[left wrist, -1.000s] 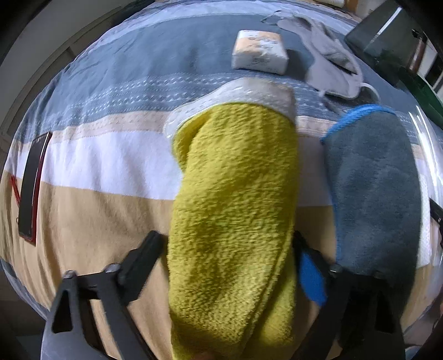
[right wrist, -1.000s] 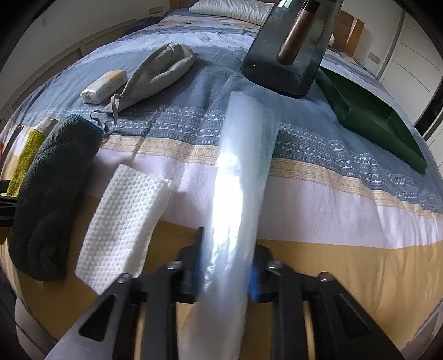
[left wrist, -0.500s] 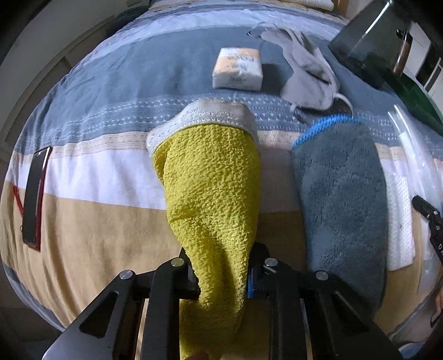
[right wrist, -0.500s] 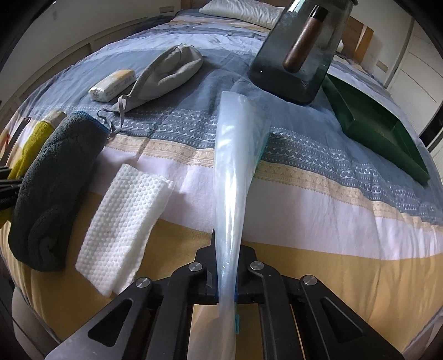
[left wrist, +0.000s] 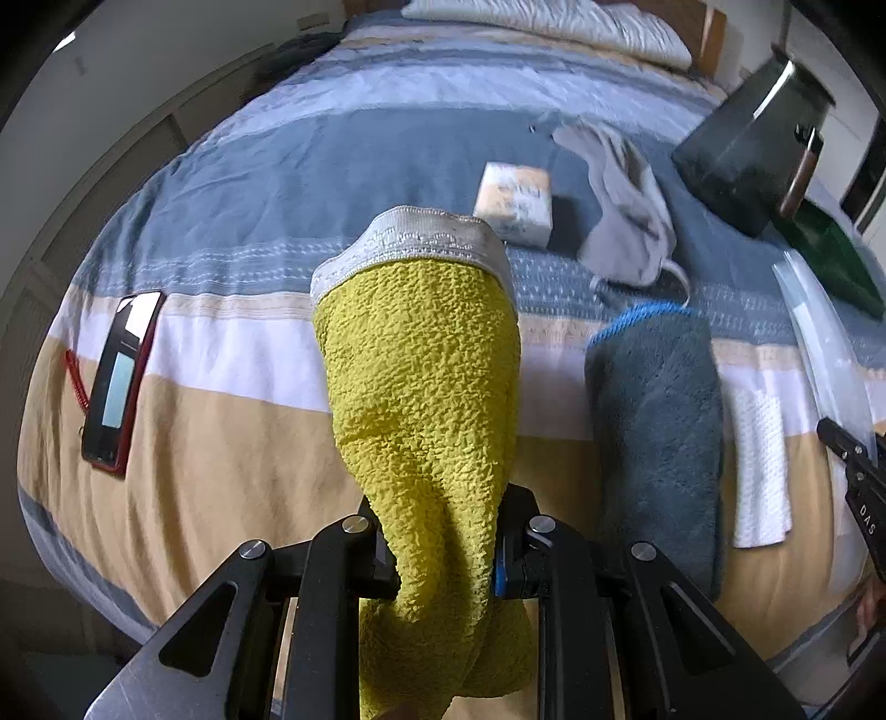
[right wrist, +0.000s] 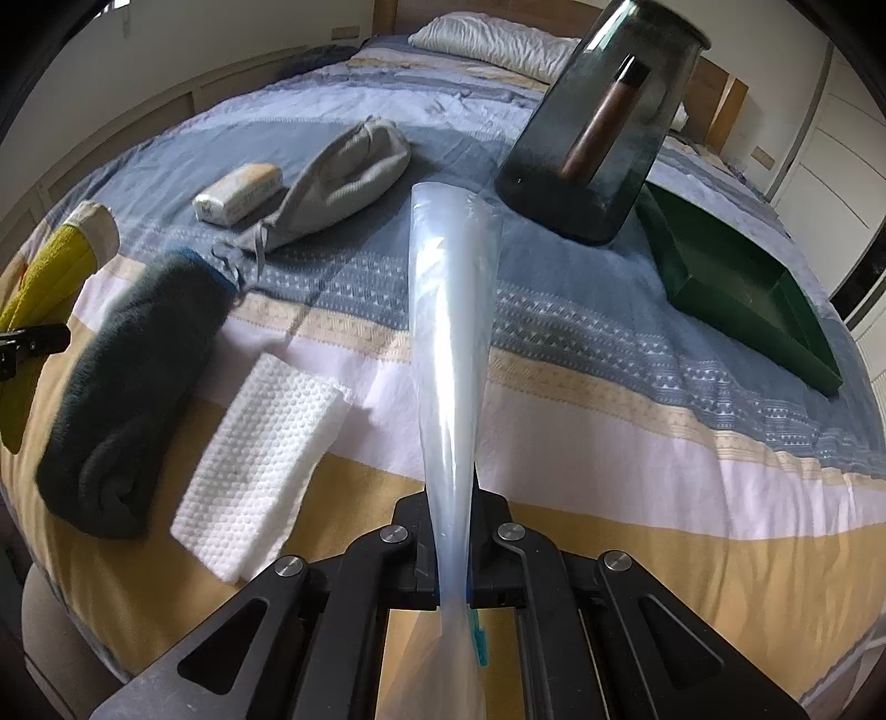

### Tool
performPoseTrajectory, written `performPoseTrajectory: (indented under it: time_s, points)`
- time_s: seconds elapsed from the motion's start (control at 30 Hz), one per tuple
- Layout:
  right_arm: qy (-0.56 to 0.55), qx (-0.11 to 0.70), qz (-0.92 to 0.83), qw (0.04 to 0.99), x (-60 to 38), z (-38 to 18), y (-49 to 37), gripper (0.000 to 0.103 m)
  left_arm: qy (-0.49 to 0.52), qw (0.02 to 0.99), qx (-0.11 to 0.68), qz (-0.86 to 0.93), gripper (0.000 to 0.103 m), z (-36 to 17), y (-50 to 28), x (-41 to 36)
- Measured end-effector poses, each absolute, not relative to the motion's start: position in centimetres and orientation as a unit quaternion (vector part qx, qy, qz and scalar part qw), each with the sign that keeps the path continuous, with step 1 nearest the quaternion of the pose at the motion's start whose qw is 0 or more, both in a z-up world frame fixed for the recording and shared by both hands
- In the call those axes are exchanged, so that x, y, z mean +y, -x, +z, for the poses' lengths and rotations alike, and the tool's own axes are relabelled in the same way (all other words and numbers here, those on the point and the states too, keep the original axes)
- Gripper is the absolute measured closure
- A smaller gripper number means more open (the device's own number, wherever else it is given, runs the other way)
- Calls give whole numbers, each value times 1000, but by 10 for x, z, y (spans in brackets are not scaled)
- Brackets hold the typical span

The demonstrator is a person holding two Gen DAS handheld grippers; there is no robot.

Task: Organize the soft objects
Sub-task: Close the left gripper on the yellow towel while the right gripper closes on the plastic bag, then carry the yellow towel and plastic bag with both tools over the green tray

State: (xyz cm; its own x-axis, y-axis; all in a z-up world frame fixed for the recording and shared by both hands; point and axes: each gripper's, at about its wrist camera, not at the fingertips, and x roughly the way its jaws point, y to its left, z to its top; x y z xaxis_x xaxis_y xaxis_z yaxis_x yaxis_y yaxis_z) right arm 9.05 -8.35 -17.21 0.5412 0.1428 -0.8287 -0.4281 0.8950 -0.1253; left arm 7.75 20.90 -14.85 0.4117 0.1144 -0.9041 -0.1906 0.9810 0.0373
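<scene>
My left gripper [left wrist: 446,559] is shut on a yellow towel [left wrist: 426,376] with a grey-white hem and holds it lifted over the bed. My right gripper [right wrist: 455,559] is shut on a clear plastic bag [right wrist: 448,332] and holds it up off the bed. A dark grey towel with blue trim [left wrist: 659,432] [right wrist: 138,387] lies rolled on the bed between them. A white waffle cloth [right wrist: 260,465] [left wrist: 761,476] lies beside it. A grey drawstring pouch [right wrist: 343,183] [left wrist: 626,210] and a small tissue pack [right wrist: 238,194] [left wrist: 518,202] lie farther back.
A striped bedspread [right wrist: 637,443] covers the bed. A dark glass container [right wrist: 603,127] with a brown stick inside and a green tray [right wrist: 742,293] stand at the back right. A red-cased phone [left wrist: 119,382] lies at the left. A white pillow [right wrist: 487,39] is at the head.
The left gripper closed on the yellow towel and raised it. The right gripper closed on the plastic bag and lifted it; both views pulled back from the bed.
</scene>
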Motion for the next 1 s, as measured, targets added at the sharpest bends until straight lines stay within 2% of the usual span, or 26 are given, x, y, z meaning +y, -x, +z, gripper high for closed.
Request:
performPoseTrajectory:
  time_s: [0.27, 0.47, 1.0]
  points:
    - [138, 426, 177, 876, -105, -133, -73, 100, 60, 860, 494, 109, 85, -109, -52, 195]
    - [120, 413, 166, 888, -144, -105, -65, 100, 63, 874, 474, 79, 85, -82, -52, 156]
    - [55, 405, 72, 910, -309, -65, -42, 100, 19, 870, 485, -86, 84, -69, -95, -38]
